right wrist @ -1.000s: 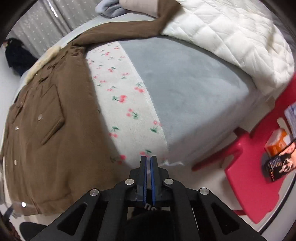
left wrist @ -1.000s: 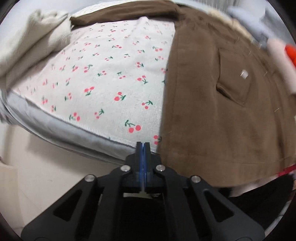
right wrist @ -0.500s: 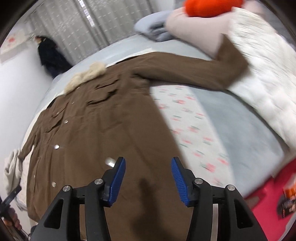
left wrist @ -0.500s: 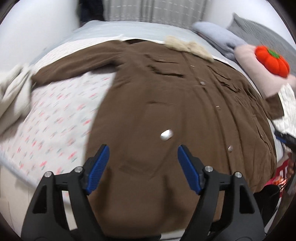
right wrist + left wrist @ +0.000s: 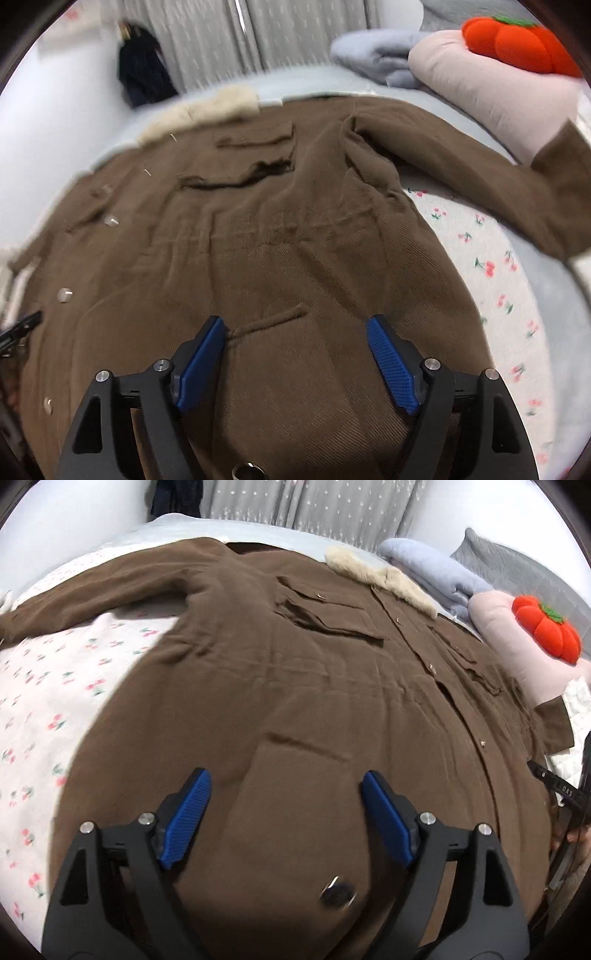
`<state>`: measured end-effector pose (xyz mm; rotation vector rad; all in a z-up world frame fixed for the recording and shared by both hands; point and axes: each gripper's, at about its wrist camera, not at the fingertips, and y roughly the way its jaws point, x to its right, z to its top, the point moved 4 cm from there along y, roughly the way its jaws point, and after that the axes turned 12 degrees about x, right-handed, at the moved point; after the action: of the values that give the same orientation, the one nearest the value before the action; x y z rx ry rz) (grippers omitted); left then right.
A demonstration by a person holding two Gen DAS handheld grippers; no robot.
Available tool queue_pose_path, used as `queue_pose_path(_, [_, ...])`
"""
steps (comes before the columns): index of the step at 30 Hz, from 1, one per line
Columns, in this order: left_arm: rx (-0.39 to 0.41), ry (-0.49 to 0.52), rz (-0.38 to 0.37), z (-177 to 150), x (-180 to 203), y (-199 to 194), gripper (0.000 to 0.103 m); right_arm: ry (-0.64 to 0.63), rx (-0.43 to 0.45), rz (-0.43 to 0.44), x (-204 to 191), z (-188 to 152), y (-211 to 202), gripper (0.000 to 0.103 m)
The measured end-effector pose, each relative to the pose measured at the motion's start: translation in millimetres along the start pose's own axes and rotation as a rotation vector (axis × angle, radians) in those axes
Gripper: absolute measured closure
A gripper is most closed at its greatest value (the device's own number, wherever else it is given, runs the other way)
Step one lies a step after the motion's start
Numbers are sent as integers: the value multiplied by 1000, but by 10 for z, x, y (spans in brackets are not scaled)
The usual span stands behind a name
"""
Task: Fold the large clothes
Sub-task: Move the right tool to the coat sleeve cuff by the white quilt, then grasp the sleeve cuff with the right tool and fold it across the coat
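- One brown coat (image 5: pixel 314 709) lies spread flat, front up, on the bed (image 5: pixel 258 530), over a cherry-print sheet (image 5: pixel 44 701). Hem is at the near edge, cream fur collar (image 5: pixel 380 578) at the far end.
- Sleeves: two. One runs out to the left (image 5: pixel 92 598), the other to the right (image 5: pixel 480 173), its cuff resting against the pink pillow (image 5: pixel 491 88).
- Pockets counted: two chest flap pockets (image 5: pixel 325 613) and two lower pockets, one lying between each pair of jaws (image 5: pixel 269 321).
- Snaps: several along the front placket (image 5: pixel 64 295); exact count cannot be told through the blur.
- Far right of the bed: one folded blue-grey blanket (image 5: pixel 436 576), one pink pillow, one orange pumpkin plush (image 5: pixel 546 631) sitting on the pillow.
- One dark garment (image 5: pixel 144 70) hangs by the curtain (image 5: pixel 295 33).
- Left gripper (image 5: pixel 284 812): jaws wide apart, empty, above the lower coat front.
- Right gripper (image 5: pixel 295 354): jaws wide apart, empty, above the lower right pocket.
- Change vs 1.0 s ago: both sets of jaws were pressed together and pointed at the near bed edge; they opened by 0.5 s ago and now sit closer over the coat.
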<state>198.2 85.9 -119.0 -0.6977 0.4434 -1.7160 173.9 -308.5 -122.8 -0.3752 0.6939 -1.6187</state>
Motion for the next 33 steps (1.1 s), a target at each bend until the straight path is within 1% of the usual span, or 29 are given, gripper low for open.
queue_pose_path(1, [-16,27,-2,-32,-34,-72,18,20,6,22,49,-16,-70,22])
queue_pose_path(2, [-18,45,-8,-66,-57,-137,18,20,1,23,95,-35,-133,22])
queue_pose_path(5, [-31,64,-15,-187,-166,-326,18,-32,5,31,221,-159,-276,22])
queue_pose_path(8, [-79,99,14,-261,-182,-496,18,-58,5,19,284,-239,-455,22])
queue_pose_path(9, [-87,118,29,-264,-165,-549,18,-54,5,-5,321,-231,-523,21])
queue_pose_path(10, [-86,150,40,-243,-112,-656,18,-29,15,-58,404,-171,-620,21])
queue_pose_path(11, [-80,172,38,-246,-86,-700,18,-6,36,-82,500,-100,-739,21])
queue_pose_path(13, [-36,218,42,-149,12,-820,18,69,132,-122,743,120,-982,20])
queue_pose_path(14, [-8,243,45,-66,90,-872,18,103,187,-161,905,254,-1112,17])
queue_pose_path(15, [7,257,47,-6,151,-897,17,121,237,-224,1084,395,-1232,15])
queue_pose_path(17, [16,272,41,130,298,-868,16,115,279,-334,1366,602,-1336,12])
queue_pose_path(19, [10,277,12,238,497,-774,16,122,280,-432,1669,781,-1323,12])
queue_pose_path(21, [5,288,-21,336,750,-641,16,145,252,-471,1944,919,-1182,12])
queue_pose_path(23, [-12,315,-55,441,1075,-453,16,154,206,-515,2190,1028,-899,12])
queue_pose_path(24, [-21,325,-79,494,1260,-352,16,150,181,-530,2318,1022,-818,14])
queue_pose_path(25, [-27,330,-108,534,1440,-265,16,140,154,-546,2418,1043,-663,21])
queue_pose_path(26, [-35,335,-145,579,1642,-153,16,129,148,-552,2463,1029,-631,27])
queue_pose_path(27, [-44,339,-175,629,1850,-24,16,106,145,-549,2485,1050,-543,48])
queue_pose_path(28, [-48,343,-193,659,2008,70,16,89,138,-546,2496,1070,-494,82])
queue_pose_path(29, [-50,347,-214,729,2232,232,16,68,123,-554,2511,1116,-454,90])
queue_pose_path(30, [-47,344,-229,779,2402,341,16,68,133,-545,2525,1191,-476,92])
queue_pose_path(31, [-44,335,-249,823,2543,440,16,60,163,-545,2535,1294,-543,94])
queue_pose_path(33, [-32,297,-321,925,2902,717,16,24,214,-588,2539,1531,-707,99])
